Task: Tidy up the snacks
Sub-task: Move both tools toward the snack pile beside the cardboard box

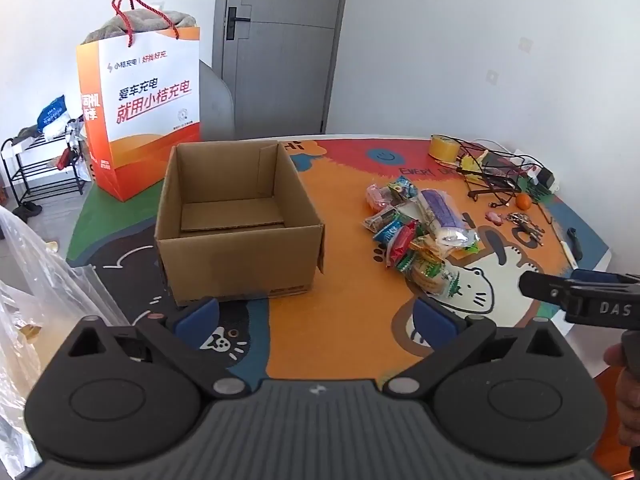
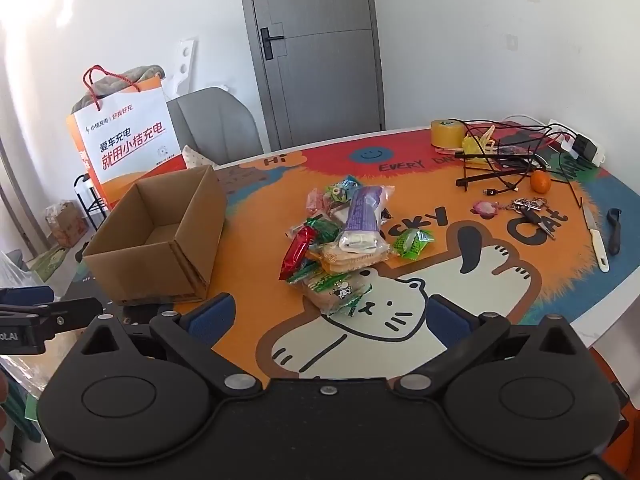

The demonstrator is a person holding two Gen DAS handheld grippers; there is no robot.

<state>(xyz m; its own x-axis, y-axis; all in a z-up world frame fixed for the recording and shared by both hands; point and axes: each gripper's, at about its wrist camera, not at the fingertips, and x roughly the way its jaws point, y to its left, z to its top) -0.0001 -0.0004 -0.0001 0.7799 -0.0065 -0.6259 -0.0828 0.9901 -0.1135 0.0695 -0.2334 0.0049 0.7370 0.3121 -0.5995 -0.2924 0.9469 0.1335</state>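
Note:
An open, empty cardboard box [image 1: 236,224] [image 2: 160,240] stands on the left of the colourful cat tablecloth [image 1: 352,336]. A pile of wrapped snacks [image 1: 420,232] [image 2: 344,236] lies to its right, with a purple pack [image 2: 364,212] on top, a red pack [image 2: 296,252] and a green-trimmed biscuit pack [image 2: 336,288] nearest me. My left gripper [image 1: 316,316] is open and empty, held above the cloth in front of the box. My right gripper [image 2: 332,316] is open and empty, just short of the snack pile.
An orange-and-white paper bag [image 1: 140,108] stands behind the box. At the far right lie a tape roll [image 2: 446,132], tangled cables on a black rack [image 2: 504,160], an orange [image 2: 540,182], keys [image 2: 528,208] and a knife [image 2: 596,236]. A grey chair [image 2: 216,124] is behind the table.

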